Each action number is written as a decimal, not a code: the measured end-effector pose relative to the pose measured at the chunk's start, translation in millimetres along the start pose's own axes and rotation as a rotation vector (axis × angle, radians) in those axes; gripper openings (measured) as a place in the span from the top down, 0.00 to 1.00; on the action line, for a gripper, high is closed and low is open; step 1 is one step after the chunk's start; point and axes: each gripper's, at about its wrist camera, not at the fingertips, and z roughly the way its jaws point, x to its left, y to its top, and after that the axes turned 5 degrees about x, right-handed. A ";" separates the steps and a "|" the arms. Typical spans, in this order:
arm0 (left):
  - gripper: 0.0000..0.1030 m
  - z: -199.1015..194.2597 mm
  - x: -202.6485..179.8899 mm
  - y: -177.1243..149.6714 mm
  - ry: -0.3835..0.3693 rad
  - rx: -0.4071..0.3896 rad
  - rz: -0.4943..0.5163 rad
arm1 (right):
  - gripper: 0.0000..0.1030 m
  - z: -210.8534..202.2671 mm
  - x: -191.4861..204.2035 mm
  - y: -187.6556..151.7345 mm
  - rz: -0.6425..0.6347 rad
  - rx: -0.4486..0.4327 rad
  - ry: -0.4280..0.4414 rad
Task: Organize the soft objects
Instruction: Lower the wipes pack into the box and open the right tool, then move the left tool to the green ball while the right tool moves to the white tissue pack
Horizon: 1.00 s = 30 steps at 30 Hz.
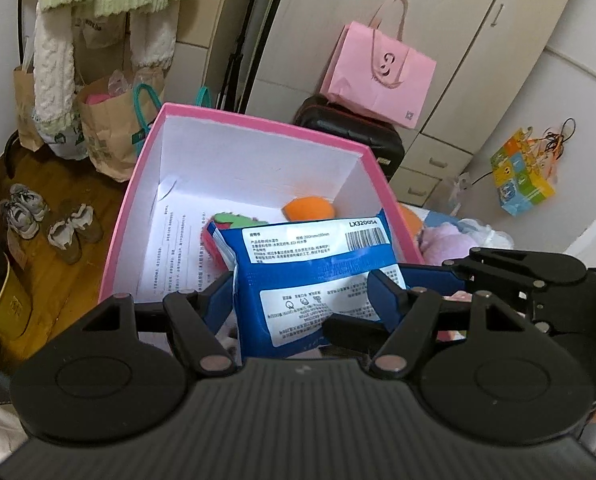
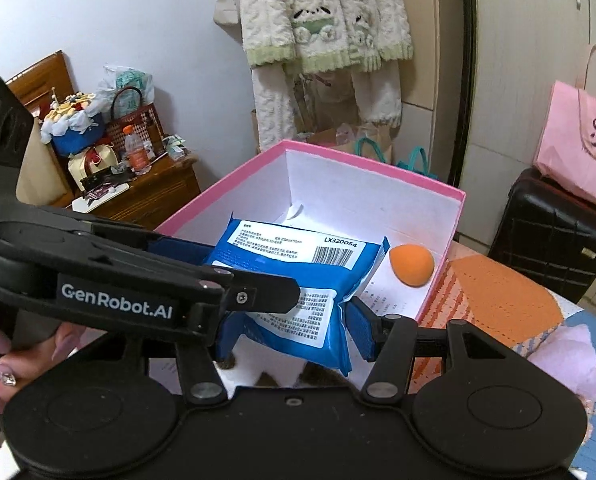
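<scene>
left view only: shoes [image 1: 45, 220] on floor
right view only: bottle [image 2: 136, 152] on cabinet
pack [image 1: 310, 280]: clamped between both grippers, left [image 1: 302, 292] and right [image 2: 293, 320], over pink box [image 1: 137, 184]

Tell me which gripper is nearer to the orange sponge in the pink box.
Right. The right gripper, holding the blue pack, sits on the side facing the orange sponge; the left gripper grips the pack's far side.

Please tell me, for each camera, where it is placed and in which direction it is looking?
Left wrist: on the left gripper, looking down into the pink box; the right gripper shows at right.
Right wrist: on the right gripper, facing the same box; the left gripper crosses from the left, with a hand below it.
Shared: blue pack gripped by both, orange ball, pink bag, black suitcase.
</scene>
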 end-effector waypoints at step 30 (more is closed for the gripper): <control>0.29 -81.2 -27.7 -29.4 0.183 -0.026 0.223 | 0.28 -41.3 31.5 -15.3 -0.158 -0.033 -0.124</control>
